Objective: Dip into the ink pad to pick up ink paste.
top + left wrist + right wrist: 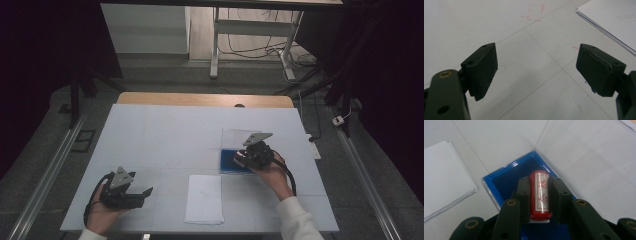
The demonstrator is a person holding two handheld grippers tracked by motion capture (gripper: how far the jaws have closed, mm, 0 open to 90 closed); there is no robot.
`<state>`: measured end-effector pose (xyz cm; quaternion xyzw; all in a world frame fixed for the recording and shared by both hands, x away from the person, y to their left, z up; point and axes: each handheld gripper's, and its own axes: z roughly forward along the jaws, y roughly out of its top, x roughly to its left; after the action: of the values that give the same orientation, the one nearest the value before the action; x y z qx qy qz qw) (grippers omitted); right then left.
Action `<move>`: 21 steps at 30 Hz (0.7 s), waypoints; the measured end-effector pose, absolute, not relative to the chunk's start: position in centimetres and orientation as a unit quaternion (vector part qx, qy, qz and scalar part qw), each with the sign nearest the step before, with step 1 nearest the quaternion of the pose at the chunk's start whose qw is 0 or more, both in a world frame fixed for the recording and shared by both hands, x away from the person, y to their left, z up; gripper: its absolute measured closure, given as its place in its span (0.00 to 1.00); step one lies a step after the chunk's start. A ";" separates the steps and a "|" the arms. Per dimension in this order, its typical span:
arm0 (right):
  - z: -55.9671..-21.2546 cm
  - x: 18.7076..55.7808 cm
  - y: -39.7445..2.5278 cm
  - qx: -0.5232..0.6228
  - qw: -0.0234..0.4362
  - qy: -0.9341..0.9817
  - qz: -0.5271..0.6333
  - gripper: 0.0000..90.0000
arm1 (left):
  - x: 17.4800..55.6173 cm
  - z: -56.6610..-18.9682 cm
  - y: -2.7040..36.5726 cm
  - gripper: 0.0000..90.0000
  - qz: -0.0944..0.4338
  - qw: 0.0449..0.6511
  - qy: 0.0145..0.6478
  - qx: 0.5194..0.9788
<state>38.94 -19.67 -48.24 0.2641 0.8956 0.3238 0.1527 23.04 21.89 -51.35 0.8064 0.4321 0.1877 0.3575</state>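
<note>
Item: red cylindrical stamp (pixel 539 195), white label with red characters, clamped between the jaws of the right tongs (pixel 539 197). It sits at lower centre of the right gripper view, over the open blue ink-pad case (pixel 506 178).

Handling, as a judgement: small, light, rigid plastic with a glossy, probably slippery barrel. Best held across the middle of the barrel, as now, keeping the printing end free.

Case: clear lid (pixel 586 157) folded back to the upper right of that view. It is likely light and apt to slide on the table (pixel 165 130).

Paper: white stack (pixel 204 198), bottom centre of the high view.

Right hand (pixel 272 172): right of centre in the high view, angled forward and down over the case.

Left tongs (pixel 536 67): jaws wide apart, empty, held low over bare table at lower left of the high view, pointing toward the paper.
</note>
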 end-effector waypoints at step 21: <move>-47.8 38.9 -20.0 0.268 0.152 0.890 0.337 0.78 | 23.0 -51.1 22.1 0.20 0.190 0.363 0.439 0.800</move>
<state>38.90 -19.98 -47.81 0.2683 0.8897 0.3367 0.1516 23.00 22.09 -51.12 0.7997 0.4392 0.1896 0.3629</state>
